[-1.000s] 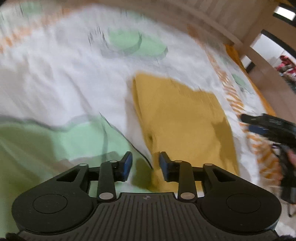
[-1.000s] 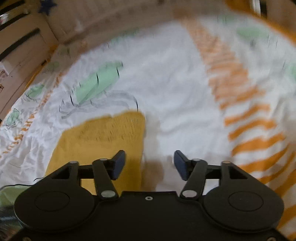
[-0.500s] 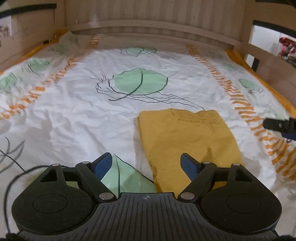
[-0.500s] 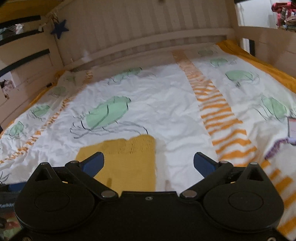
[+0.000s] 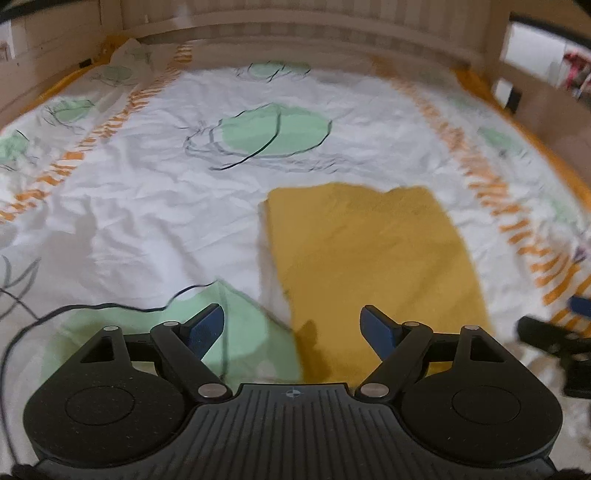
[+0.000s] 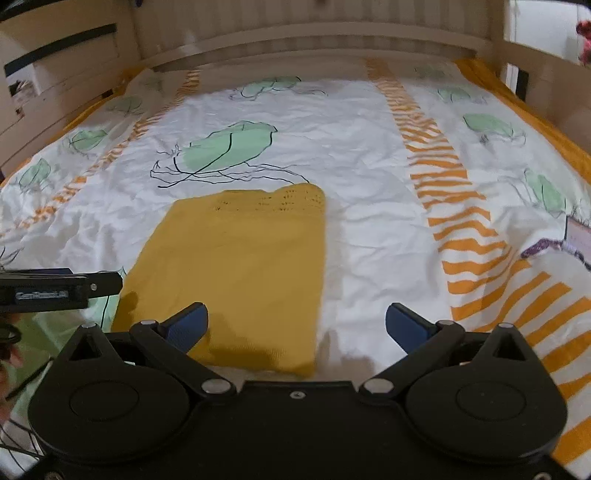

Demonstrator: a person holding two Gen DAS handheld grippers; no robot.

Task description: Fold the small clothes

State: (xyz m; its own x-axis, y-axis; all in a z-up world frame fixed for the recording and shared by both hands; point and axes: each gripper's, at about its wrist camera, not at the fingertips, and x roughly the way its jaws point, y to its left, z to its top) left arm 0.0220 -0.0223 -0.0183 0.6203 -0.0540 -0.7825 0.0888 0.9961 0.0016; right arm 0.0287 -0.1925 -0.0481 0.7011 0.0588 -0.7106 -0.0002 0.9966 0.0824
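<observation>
A mustard-yellow knitted garment [image 5: 373, 254] lies folded into a flat rectangle on the bed sheet [image 5: 155, 206]; it also fills the middle of the right wrist view [image 6: 240, 266]. My left gripper [image 5: 291, 328] hovers over the garment's near left corner, open, with nothing between its blue pads. My right gripper [image 6: 297, 325] hangs above the garment's near right edge, open wide and empty. The right gripper's tip [image 5: 554, 338] pokes into the left wrist view at the right; the left gripper's finger [image 6: 62, 286] enters the right wrist view from the left.
The white sheet carries green leaf prints [image 5: 273, 129] and orange striped bands [image 6: 461, 221]. A wooden slatted headboard [image 6: 314, 26] and side rails [image 6: 55, 85] enclose the bed. A thin black cable [image 5: 92, 308] runs over the sheet near left. A small purple-patterned item [image 6: 561, 240] lies at right.
Both grippers have opened wide and drawn back and up from the yellow garment, which now lies flat and folded. The right gripper has shifted sideways, so more of the garment shows.
</observation>
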